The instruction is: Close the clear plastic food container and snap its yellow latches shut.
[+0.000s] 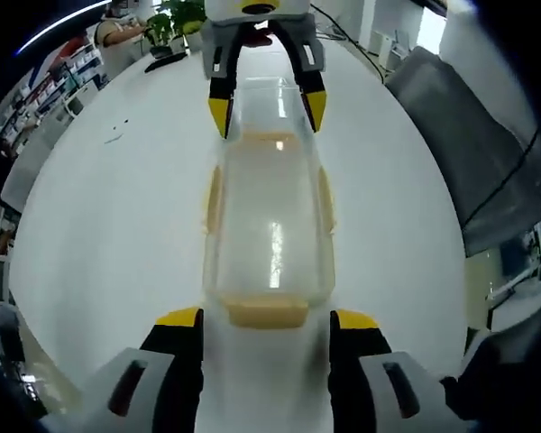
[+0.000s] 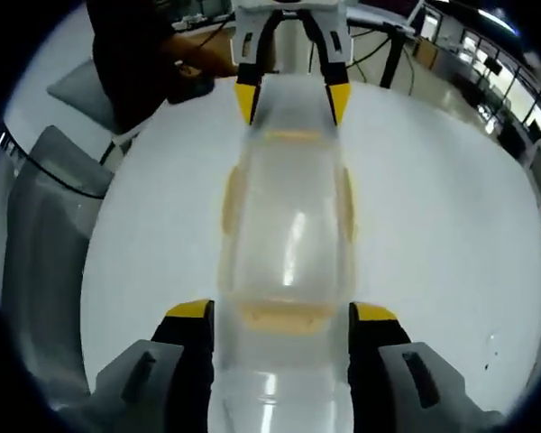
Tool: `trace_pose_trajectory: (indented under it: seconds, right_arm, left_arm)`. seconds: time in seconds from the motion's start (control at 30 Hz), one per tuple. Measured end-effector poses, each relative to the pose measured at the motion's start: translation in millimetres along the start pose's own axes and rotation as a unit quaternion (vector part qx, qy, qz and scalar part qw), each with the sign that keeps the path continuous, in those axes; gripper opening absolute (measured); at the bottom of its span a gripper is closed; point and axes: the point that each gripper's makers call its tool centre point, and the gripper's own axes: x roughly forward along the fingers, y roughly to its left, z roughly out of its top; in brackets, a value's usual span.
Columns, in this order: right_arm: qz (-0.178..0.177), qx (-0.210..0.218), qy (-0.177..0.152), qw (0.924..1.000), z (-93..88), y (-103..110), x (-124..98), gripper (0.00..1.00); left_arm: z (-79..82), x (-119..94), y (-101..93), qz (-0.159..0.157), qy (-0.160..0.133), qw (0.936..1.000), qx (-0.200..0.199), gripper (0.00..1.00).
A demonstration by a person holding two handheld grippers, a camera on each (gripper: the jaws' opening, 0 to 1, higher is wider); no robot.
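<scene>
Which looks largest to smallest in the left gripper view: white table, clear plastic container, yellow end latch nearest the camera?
1. Round white table
2. Clear plastic food container
3. Yellow end latch nearest the camera
The order is clear despite the fisheye; nearness to the camera still leaves the latch smallest.

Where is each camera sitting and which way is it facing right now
Left gripper view: rides the left gripper, looking along the clear container toward the right gripper.
Right gripper view: rides the right gripper, looking along the container toward the left gripper.
Shared: container and white table, seen from opposite ends.
</scene>
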Motion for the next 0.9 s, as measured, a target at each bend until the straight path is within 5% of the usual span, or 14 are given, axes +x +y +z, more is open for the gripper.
trace_pose_trajectory:
  seconds: [0.6, 0.9]
  right_arm:
    - [-0.015, -0.018, 0.046, 0.9987, -17.4, -10.1, 13.0, 0.53]
    - [-0.014, -0.018, 0.038, 0.9990, -14.5, -14.4, 18.4, 0.50]
  left_arm:
    - [-4.4, 16.9, 6.7, 0.003, -0.010, 0.9999, -0.003, 0.49]
    - [-6.2, 21.1, 7.6, 0.000, -0.012, 0.9999, -0.009, 0.49]
